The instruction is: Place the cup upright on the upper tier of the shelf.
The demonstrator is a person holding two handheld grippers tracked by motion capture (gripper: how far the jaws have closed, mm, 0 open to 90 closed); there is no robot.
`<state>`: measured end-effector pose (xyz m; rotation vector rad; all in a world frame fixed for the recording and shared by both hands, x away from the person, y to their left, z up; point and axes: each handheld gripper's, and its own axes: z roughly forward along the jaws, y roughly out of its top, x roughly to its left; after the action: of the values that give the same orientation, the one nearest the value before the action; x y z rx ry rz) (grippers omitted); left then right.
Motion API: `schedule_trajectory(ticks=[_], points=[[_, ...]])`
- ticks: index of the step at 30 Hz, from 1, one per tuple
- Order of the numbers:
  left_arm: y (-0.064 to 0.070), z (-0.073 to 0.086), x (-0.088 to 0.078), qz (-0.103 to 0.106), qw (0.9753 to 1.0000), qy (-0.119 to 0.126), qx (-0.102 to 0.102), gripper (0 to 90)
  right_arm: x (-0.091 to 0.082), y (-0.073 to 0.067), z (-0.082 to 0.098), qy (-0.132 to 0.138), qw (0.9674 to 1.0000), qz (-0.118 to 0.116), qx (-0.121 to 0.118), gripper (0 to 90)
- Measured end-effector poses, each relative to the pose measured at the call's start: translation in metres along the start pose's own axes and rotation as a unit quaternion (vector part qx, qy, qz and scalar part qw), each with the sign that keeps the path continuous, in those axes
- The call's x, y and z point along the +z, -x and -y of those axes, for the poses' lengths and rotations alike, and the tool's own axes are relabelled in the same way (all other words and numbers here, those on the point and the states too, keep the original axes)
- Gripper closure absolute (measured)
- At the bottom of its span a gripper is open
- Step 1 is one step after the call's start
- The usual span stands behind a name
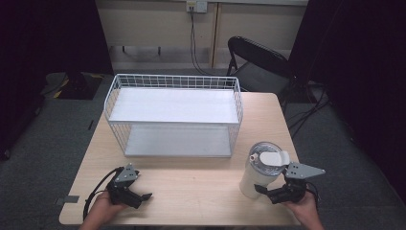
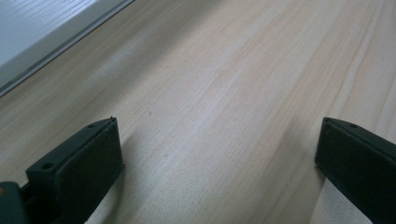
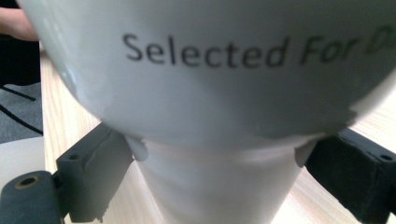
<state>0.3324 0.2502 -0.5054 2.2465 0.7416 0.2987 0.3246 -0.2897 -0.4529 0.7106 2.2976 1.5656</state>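
High view: white tumbler at table's 4 o'clock, right gripper straddling its base to lift, we guess; left gripper view: jaws spread over bare wood, idle; right gripper view: jaws flank tumbler, apparently unclamped.

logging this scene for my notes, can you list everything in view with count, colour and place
tumbler: 1, white with clear lid, table's right front, between the right jaws
wire rack: 1, white, two shelves, table's middle rear
table: 1, light wood
folding chair: 1, black, behind the table
wall socket: 1, white, rear wall, cable hanging
left gripper: 1, black, table's left front, open
right gripper: 1, black, around the tumbler's narrow base
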Motion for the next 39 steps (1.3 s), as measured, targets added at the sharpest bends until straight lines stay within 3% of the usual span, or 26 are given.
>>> schedule_trajectory(ticks=[12,39], points=[[-0.0002,0.0000,0.0000,-0.002,1.0000,0.000,-0.002,0.1,0.0045,-0.0004,0.0043,0.028,0.9996,0.002,0.007,8.2],[-0.0005,-0.0001,-0.0001,-0.003,1.0000,-0.001,-0.001,0.1,0.0052,-0.0028,0.0014,0.020,0.9997,0.012,0.002,8.2]])
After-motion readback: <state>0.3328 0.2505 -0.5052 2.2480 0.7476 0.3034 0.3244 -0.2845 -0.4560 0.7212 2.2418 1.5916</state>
